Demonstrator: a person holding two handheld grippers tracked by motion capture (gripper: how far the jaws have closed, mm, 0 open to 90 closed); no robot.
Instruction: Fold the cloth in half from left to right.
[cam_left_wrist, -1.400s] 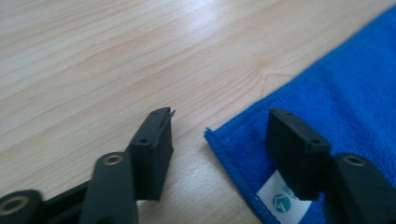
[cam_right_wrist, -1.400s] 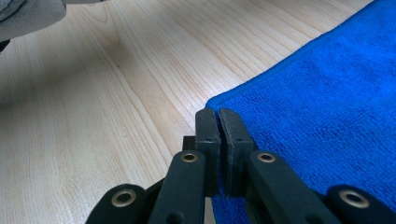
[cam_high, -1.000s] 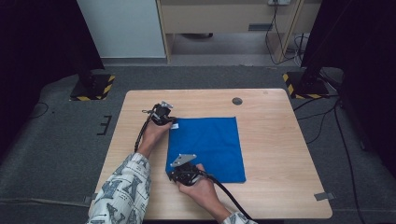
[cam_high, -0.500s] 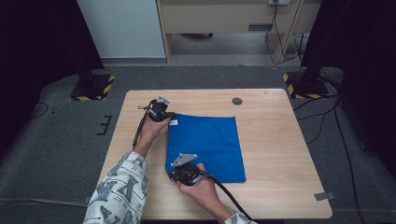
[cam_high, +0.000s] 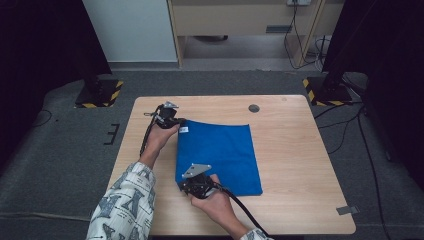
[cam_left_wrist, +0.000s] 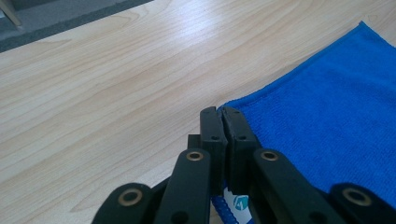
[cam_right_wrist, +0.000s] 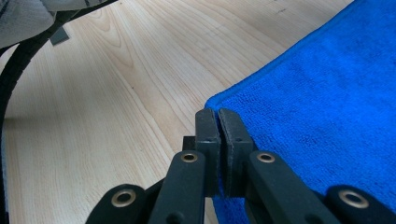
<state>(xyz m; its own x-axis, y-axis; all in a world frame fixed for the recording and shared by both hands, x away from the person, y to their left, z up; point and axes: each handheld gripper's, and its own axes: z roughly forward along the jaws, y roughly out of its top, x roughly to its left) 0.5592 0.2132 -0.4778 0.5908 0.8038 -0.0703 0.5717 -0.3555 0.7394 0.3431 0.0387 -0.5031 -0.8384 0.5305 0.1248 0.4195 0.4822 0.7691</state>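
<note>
cloth (cam_high: 220, 157), blue, lies flat on the wooden table (cam_high: 300, 165) in the high view, a bit left of the middle. left gripper (cam_high: 176, 121) sits at its far left corner, right gripper (cam_high: 186, 189) at its near left corner, a hand behind each.

left gripper view: jaws are pinched together on the cloth's corner (cam_left_wrist: 327, 116), with the hem and a small white tag tucked under them, bare wood off to the left.

right gripper view: same deal, jaws clamped tight on the other corner of the cloth (cam_right_wrist: 327, 107), and a black cable (cam_right_wrist: 18, 70) curves along the left edge.
</note>
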